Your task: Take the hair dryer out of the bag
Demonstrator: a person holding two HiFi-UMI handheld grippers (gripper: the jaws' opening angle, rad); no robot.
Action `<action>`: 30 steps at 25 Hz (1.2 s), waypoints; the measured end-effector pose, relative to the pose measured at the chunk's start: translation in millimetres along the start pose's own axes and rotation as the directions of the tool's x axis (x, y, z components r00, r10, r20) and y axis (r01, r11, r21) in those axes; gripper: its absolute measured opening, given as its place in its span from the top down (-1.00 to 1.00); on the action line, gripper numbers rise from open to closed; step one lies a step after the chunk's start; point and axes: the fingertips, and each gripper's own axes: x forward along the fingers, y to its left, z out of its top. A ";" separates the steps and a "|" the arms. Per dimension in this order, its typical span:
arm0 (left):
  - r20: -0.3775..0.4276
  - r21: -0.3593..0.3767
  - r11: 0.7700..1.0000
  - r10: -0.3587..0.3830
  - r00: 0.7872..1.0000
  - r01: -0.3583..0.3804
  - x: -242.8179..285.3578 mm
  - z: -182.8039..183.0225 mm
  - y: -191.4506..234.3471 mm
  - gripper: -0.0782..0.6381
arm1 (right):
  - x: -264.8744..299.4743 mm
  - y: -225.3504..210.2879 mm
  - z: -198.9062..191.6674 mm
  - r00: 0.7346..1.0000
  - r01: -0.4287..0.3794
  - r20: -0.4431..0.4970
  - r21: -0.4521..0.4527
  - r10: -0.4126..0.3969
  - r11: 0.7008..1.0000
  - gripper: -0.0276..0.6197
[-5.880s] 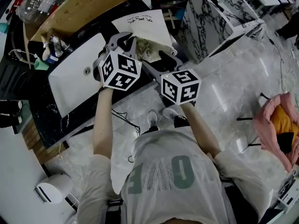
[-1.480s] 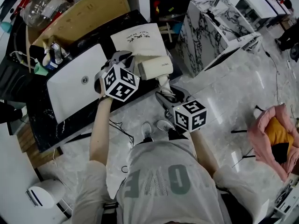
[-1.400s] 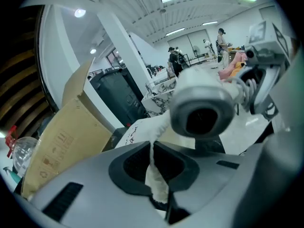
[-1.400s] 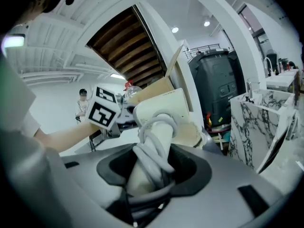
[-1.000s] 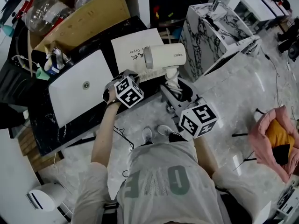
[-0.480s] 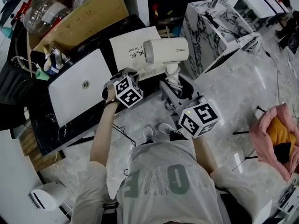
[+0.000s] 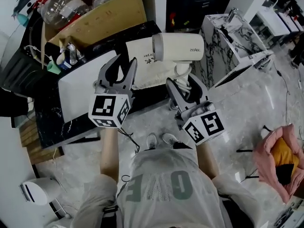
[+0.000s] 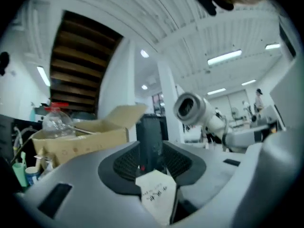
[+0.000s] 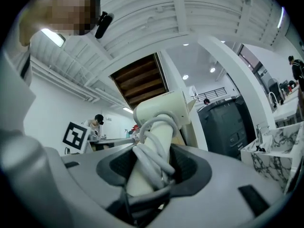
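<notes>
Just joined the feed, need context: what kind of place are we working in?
Probably a mock bathroom inside a lab or workshop: white basin in a black counter, toiletries beside it, cardboard box behind.

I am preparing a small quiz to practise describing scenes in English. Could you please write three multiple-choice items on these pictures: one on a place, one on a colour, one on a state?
1. Where is the hair dryer?
A. Lifted up, out of the bag
B. Inside the bag
C. On the floor

2. Which colour is the hair dryer's body?
A. Black
B. Pink
C. White

3. What is the state of the right tool?
A. Open and empty
B. Shut on the hair dryer's handle
C. Shut on the bag

Answers:
1 A: the head view shows it raised in the right tool, while the bag lies flat on the counter.
2 C: its body is plainly white in every view.
3 B: the right gripper view shows the pads pressing the handle, with the cord wound around it.
</notes>
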 end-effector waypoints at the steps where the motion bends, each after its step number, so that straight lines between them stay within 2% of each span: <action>1: 0.078 -0.029 0.998 0.066 0.995 -0.064 -16.2 18.1 8.7 0.34 | 1.9 4.6 3.3 1.000 -0.013 0.013 -0.005 0.013 1.000 0.23; 3: 0.200 -0.073 0.981 0.192 0.961 -0.181 -49.3 40.8 20.3 0.34 | 6.6 15.1 8.6 0.998 -0.046 0.031 0.002 0.046 0.999 0.23; 5: 0.270 -0.108 0.950 0.313 0.911 -0.294 -78.9 45.7 26.5 0.35 | 10.8 25.1 12.5 0.996 -0.081 0.044 0.011 0.080 0.997 0.23; 9: 0.294 -0.172 0.883 0.469 0.833 -0.437 -121.4 31.0 29.9 0.60 | 12.6 40.8 16.4 0.991 -0.112 0.071 -0.017 0.113 0.994 0.23; 11: 0.286 -0.167 0.862 0.508 0.813 -0.479 -133.6 26.0 32.3 0.63 | 12.5 46.2 17.3 0.989 -0.124 0.081 -0.032 0.126 0.992 0.23; 16: 0.258 -0.137 0.830 0.557 0.790 -0.540 -150.9 20.1 44.1 0.66 | 17.4 56.9 12.2 0.987 -0.143 0.071 -0.052 0.146 0.988 0.23; 19: 0.250 -0.116 0.820 0.570 0.783 -0.560 -155.8 19.9 47.9 0.67 | 19.5 61.8 10.7 0.986 -0.150 0.068 -0.057 0.154 0.987 0.23; 30: 0.247 -0.074 0.828 0.555 0.795 -0.555 -156.4 23.7 38.3 0.67 | 18.1 60.5 9.4 0.986 -0.148 0.066 -0.050 0.151 0.988 0.23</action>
